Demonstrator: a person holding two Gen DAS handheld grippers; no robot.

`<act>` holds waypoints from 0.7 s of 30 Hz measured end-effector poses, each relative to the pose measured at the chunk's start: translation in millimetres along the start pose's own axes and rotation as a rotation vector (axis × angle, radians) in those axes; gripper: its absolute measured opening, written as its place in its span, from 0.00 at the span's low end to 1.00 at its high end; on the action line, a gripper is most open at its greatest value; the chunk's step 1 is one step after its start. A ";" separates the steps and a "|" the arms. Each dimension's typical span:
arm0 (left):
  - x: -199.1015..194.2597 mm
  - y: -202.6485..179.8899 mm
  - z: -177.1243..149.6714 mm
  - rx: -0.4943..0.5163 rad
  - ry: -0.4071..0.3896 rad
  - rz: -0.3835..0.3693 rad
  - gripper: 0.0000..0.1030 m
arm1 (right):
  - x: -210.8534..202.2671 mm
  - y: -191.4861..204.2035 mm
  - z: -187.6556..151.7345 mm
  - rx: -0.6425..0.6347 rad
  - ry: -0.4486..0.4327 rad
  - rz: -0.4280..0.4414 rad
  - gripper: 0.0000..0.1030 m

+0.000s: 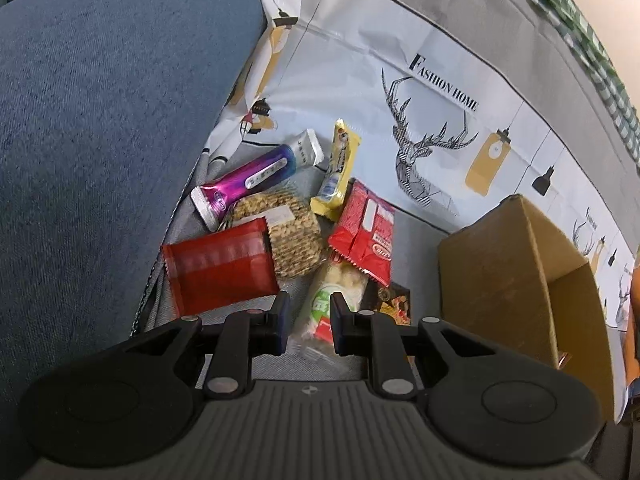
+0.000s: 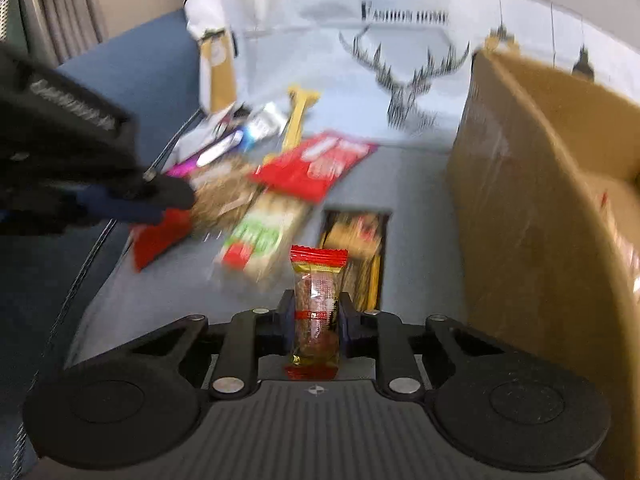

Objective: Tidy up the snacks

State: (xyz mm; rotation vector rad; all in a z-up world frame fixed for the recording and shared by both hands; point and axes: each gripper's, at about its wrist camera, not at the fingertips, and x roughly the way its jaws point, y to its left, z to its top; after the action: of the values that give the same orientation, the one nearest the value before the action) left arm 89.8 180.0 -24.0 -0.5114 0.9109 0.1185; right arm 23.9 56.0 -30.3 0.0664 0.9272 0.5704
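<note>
Carrying a small red-topped packet (image 2: 318, 304) pinched between its closed-in fingers, the right gripper (image 2: 316, 314) seems mid-transfer toward the box (image 2: 532, 184) beside it, needing a rightward swing and release, while the left gripper (image 1: 310, 322) hangs part-open, empty, over the pile (image 1: 288, 224).

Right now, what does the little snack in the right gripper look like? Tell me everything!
The little snack is a small, see-through plastic packet with crimped red ends and a red band across its middle. Inside, something brownish-red shows, with a yellowish tint near the bottom. It stands upright, lifted off the grey cloth, pinched at its middle between the two dark fingers of the right gripper. Its top sticks up above them, and nothing else touches it. A cardboard box stands just to its right.
</note>
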 end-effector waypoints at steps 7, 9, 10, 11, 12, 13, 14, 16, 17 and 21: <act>7.5 -1.3 -1.7 0.010 0.013 0.015 0.29 | -12.9 8.2 -14.3 -0.035 -0.006 0.002 0.28; 11.0 -1.9 -2.2 0.009 0.020 0.018 0.29 | -15.7 9.2 -13.1 -0.057 -0.076 -0.032 0.45; 12.9 -2.1 -2.5 0.009 0.024 0.020 0.29 | -13.2 10.1 -11.4 -0.070 -0.096 -0.045 0.48; 14.7 -2.4 -3.0 0.011 0.027 0.022 0.29 | -9.4 8.1 -10.0 -0.075 -0.103 -0.061 0.49; 16.8 -2.9 -3.5 0.014 0.033 0.023 0.29 | -4.1 5.7 -7.9 -0.066 -0.098 -0.075 0.49; 18.8 -3.7 -3.9 0.015 0.037 0.022 0.29 | 2.1 1.6 -6.1 -0.045 -0.080 -0.077 0.50; 21.2 -4.1 -4.2 0.019 0.044 0.020 0.32 | 7.0 -1.5 -5.2 -0.025 -0.060 -0.081 0.51; 26.8 -5.4 -5.4 0.030 0.058 0.015 0.35 | 14.4 -5.4 -6.4 0.012 -0.013 -0.097 0.52; 30.2 -6.1 -6.0 0.035 0.067 0.013 0.37 | 16.6 -5.9 -8.0 0.024 0.007 -0.096 0.53; 43.1 -12.0 -9.6 0.059 0.089 0.005 0.46 | 8.7 -2.0 -19.2 0.029 0.028 -0.101 0.54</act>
State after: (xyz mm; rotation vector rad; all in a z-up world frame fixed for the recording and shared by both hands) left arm 113.1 160.0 -58.0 -0.4627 1.0002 0.0735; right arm 14.0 55.1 -49.0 0.0374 0.9606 0.4659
